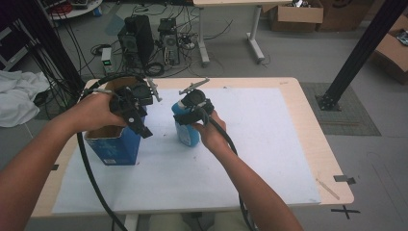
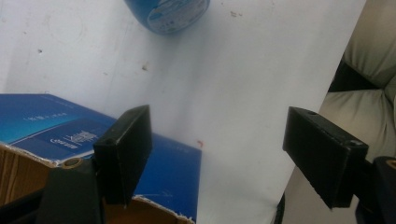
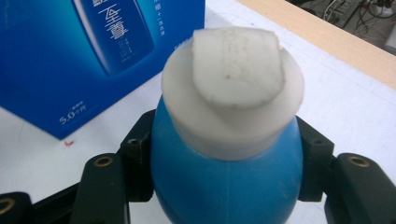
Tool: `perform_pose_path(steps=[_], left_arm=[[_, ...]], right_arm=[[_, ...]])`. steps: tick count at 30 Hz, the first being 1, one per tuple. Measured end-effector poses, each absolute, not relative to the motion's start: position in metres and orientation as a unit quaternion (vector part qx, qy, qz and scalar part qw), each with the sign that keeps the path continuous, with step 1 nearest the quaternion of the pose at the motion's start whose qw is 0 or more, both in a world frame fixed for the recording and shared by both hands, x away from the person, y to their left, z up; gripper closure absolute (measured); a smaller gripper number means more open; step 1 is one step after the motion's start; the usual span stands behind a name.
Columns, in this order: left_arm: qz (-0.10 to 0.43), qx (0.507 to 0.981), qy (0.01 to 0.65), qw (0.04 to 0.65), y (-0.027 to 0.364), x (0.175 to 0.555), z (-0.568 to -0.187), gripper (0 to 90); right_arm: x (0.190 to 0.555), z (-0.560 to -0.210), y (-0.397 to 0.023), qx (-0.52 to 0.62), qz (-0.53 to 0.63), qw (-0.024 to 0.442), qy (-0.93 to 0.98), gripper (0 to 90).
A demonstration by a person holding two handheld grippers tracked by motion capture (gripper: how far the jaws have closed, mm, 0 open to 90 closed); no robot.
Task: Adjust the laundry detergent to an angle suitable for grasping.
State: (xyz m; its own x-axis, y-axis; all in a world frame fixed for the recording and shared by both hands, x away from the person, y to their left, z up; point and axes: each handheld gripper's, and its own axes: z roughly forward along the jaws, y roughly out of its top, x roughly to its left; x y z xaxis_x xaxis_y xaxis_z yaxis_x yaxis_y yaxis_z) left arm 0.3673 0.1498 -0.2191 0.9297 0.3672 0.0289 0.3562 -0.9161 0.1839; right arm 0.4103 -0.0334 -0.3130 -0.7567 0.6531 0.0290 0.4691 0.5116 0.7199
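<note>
While the left gripper (image 2: 217, 154) gapes empty, right gripper (image 3: 224, 158) jaws clasp the blue bottle (image 3: 224, 182).

Lab: computer towers (image 1: 144, 41) on floor, tangled cables (image 1: 62, 57), cardboard boxes (image 1: 296, 14).

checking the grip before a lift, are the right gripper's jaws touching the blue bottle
Touching. The right gripper view shows the right gripper with both black jaws pressed against the sides of the blue bottle, just below its white cap, no gap on either side.
</note>
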Motion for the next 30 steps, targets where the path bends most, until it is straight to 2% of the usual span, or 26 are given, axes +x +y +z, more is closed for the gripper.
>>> perform_pose_path(steps=[15, 30], left_arm=[[0.037, 0.979, 0.182, 0.086, 0.144, 0.363, -0.216, 24.7], [0.040, 0.979, 0.181, 0.082, 0.137, 0.360, -0.215, 24.7]], right_arm=[[0.385, -0.293, -0.067, 0.257, 0.369, 0.100, 0.888, 38.9], [0.370, -0.290, -0.101, 0.201, 0.381, 0.069, 0.900, 38.9]])
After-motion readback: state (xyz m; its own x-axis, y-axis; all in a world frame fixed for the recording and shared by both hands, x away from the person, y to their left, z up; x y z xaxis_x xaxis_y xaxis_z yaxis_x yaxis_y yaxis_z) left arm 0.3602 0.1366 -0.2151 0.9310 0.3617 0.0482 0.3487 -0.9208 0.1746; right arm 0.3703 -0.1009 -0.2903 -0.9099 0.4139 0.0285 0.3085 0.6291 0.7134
